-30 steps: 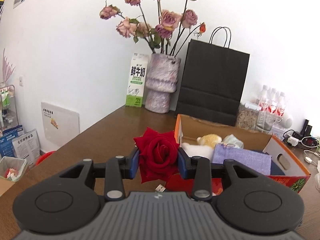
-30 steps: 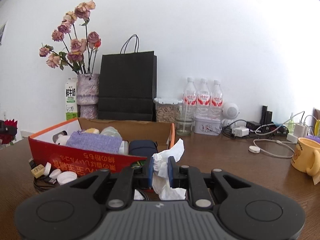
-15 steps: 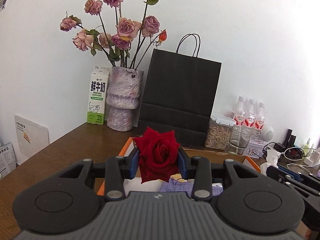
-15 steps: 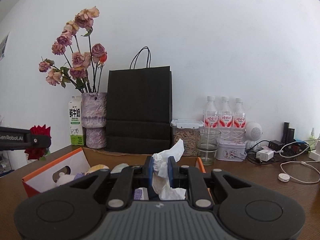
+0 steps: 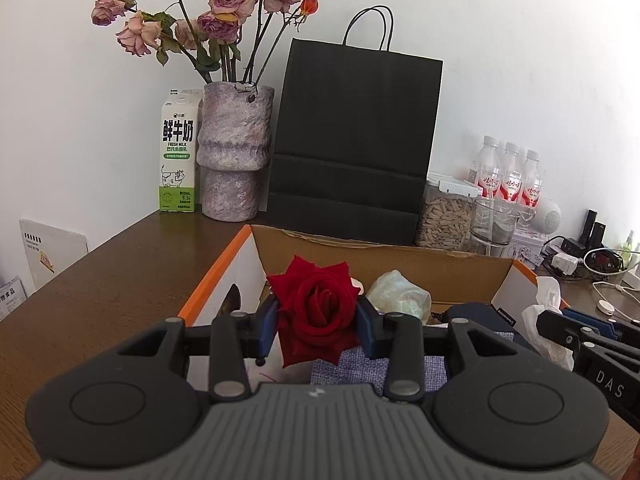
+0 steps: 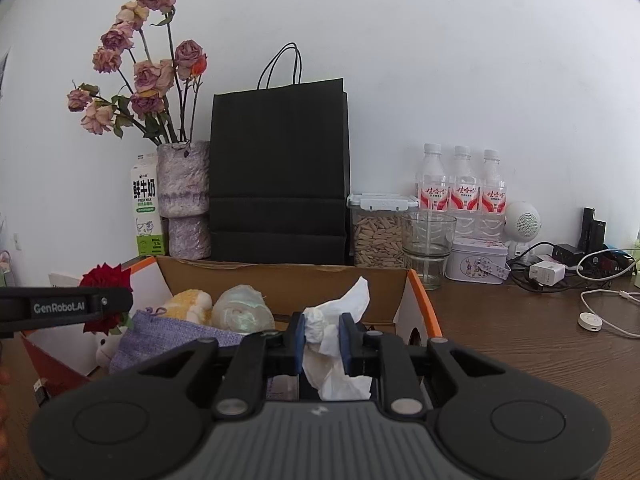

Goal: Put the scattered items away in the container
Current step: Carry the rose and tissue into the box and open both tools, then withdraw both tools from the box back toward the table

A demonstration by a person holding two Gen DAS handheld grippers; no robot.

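left wrist view: red rose pinched between the pads of the left gripper, held over the open box, above the purple cloth and just beside a pale wrapped bundle. right wrist view: crumpled tissue clamped in the right gripper, likewise over the box interior near its right wall. drop-off step in hand, by the look of it; next move likely calls for lowering a little and spreading each pair of fingers so rose and tissue land inside, not on the rim. both grippers crowd the same box, so some risk of bumping. behind: black bag, vase, milk carton, seed jar, glass, bottles, cables on the table, none blocking the drop.
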